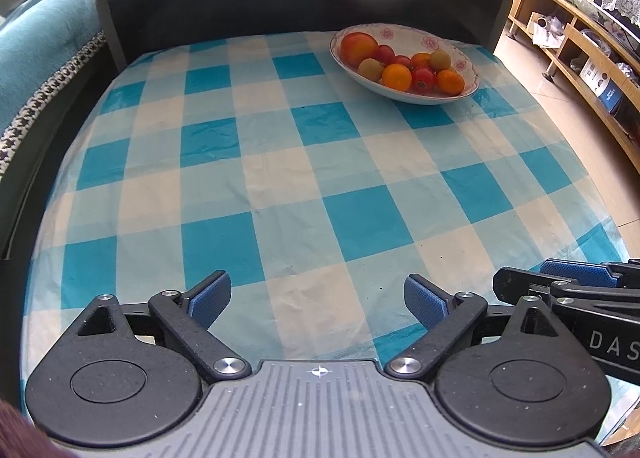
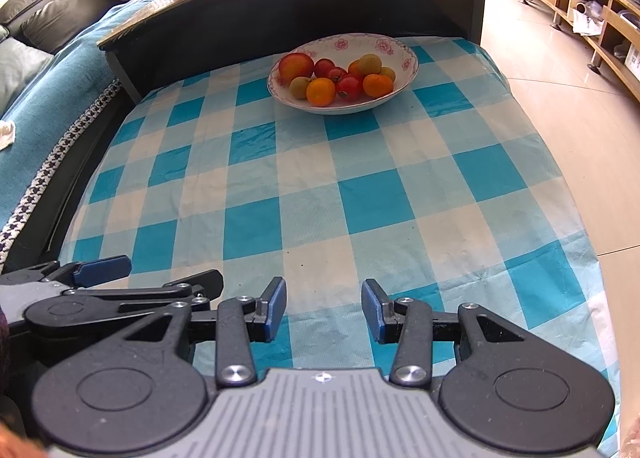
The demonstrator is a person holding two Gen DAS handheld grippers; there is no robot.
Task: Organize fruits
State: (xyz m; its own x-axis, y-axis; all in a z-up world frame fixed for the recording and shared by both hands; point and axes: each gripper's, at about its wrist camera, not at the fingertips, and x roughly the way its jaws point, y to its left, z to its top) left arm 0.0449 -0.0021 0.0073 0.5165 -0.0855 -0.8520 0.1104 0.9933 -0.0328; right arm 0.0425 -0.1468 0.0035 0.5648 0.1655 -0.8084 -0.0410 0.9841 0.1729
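The right hand-held gripper [image 1: 576,278] reads "DAS", cut off at the frame edge. Both it and the left hand-held gripper [image 1: 318,300] gape empty. Fruits [image 1: 400,64] fill the floral bowl [image 1: 404,96], far right on the checked counter [image 1: 280,178].

Two handheld grippers of the same build. The left gripper [image 1: 318,300] has a grey ribbed central plate bearing a small white crosshair mark, flanked by two round black housings with raised discs. Black speckled link arms, pinned with silver screws, carry fingers [image 1: 210,300] faced with blue textured pads. The right gripper [image 2: 324,308] matches it: grey ribbed plate, crosshair mark, black housings, silver screws, blue pads. White letters "DAS" show on its black side. A dark red sleeve [image 1: 16,434] edges the near left corner.
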